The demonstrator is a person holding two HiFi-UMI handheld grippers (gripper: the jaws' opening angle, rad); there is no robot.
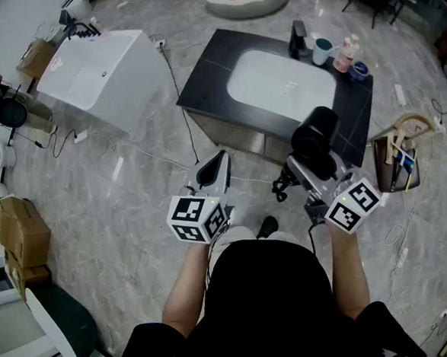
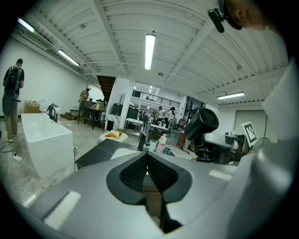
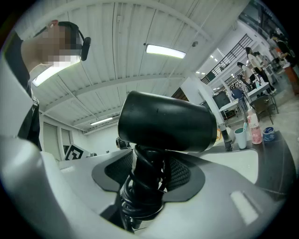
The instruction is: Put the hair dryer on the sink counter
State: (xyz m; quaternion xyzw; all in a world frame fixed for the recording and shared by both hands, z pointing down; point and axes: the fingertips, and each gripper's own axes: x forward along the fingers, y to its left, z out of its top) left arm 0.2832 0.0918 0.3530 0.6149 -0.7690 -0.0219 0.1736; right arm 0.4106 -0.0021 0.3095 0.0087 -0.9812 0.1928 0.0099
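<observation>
The right gripper (image 3: 149, 172) clasped the hair dryer (image 3: 166, 121) by its handle (left gripper (image 2: 148, 175) closed, empty). 1 step remained: setting it on the sink counter (image 1: 208, 68).

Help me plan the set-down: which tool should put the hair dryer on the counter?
Right. The right tool clamps the hair dryer near the sink counter; the left tool is shut, empty.

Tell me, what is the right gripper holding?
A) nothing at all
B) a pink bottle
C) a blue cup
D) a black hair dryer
D: in the right gripper view, the right gripper has its jaws closed on the cord-wrapped handle of the black hair dryer, whose barrel sticks up above them.
</observation>
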